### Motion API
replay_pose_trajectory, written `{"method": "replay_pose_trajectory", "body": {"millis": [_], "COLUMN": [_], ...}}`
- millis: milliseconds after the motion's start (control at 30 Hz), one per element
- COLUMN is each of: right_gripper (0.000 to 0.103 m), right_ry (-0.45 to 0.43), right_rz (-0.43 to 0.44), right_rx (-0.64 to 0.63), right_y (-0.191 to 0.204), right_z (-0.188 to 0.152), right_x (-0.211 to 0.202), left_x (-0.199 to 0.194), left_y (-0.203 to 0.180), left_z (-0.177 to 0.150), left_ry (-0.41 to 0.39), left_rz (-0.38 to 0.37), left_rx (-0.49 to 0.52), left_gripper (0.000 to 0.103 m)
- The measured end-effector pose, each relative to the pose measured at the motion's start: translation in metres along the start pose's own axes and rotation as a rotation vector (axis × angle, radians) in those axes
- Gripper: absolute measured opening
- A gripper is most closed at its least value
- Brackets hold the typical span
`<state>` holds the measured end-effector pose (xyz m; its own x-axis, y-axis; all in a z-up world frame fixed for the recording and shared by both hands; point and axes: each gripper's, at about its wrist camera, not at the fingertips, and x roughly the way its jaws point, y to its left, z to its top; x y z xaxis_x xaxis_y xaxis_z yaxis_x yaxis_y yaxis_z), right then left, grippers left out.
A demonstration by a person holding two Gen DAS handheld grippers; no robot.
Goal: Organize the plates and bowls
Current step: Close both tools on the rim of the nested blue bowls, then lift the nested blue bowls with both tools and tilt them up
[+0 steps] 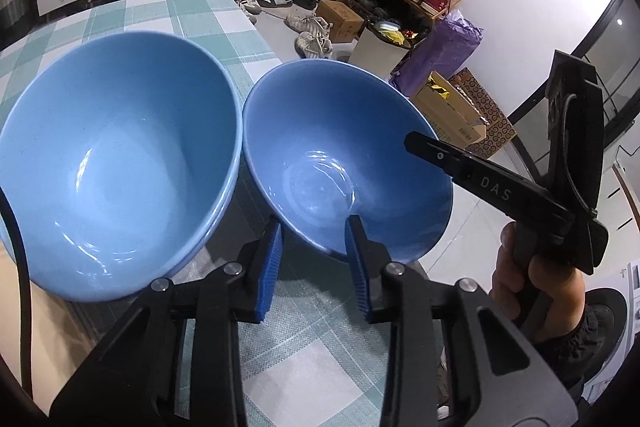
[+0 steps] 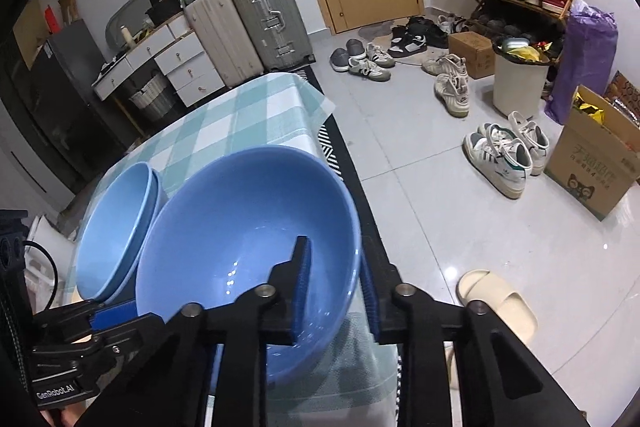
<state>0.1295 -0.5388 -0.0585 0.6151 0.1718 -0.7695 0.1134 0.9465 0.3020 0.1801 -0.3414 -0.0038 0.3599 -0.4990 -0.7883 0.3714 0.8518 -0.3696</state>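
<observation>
A deep blue bowl [image 1: 344, 163] [image 2: 248, 239] stands on the green-checked tablecloth [image 1: 160, 15] near the table's right edge. Beside it on the left, rims almost touching, are two nested lighter blue bowls [image 1: 116, 163] [image 2: 116, 235]. My left gripper [image 1: 316, 247] straddles the deep bowl's near rim, one pad outside and one inside; a gap shows and the pads do not press. My right gripper [image 2: 336, 291] is shut on the same bowl's right rim, left pad inside the bowl and right pad outside. In the left wrist view one of its fingers [image 1: 432, 151] reaches over that rim.
The table edge [image 2: 344, 155] drops to a tiled floor just right of the bowl. Down there lie shoes [image 2: 500, 155], a beige slipper [image 2: 496, 303], cardboard boxes [image 2: 596, 167] and a bin [image 2: 520, 83]. Suitcases [image 2: 248, 27] and a drawer unit [image 2: 168, 63] stand behind the table.
</observation>
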Motion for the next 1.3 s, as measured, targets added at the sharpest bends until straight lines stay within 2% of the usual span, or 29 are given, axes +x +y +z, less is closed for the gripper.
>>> {"method": "replay_pose_trajectory", "body": {"millis": [233,733,1300], "right_gripper": [0.017,0.017,0.017], "right_ry": [0.002,-0.032,-0.131], "right_rz": [-0.006,-0.028,-0.026], "right_rx": [-0.001,0.012,-0.006], "right_y": [-0.004,-0.013,0.001], "right_z": [-0.003,-0.008,-0.009], "right_x": [-0.003,-0.033,-0.098], "left_x": [-0.002,-0.004,-0.056], "left_y": [-0.006,-0.023,-0.049], "left_z": [-0.002,-0.006,-0.009], "left_ry": [-0.003,0.0,-0.082], "left_rz": [0.016,-0.013,-0.022], "left_rx": [0.026,0.075,0.143], "left_gripper": [0.028,0.028,0.028]}}
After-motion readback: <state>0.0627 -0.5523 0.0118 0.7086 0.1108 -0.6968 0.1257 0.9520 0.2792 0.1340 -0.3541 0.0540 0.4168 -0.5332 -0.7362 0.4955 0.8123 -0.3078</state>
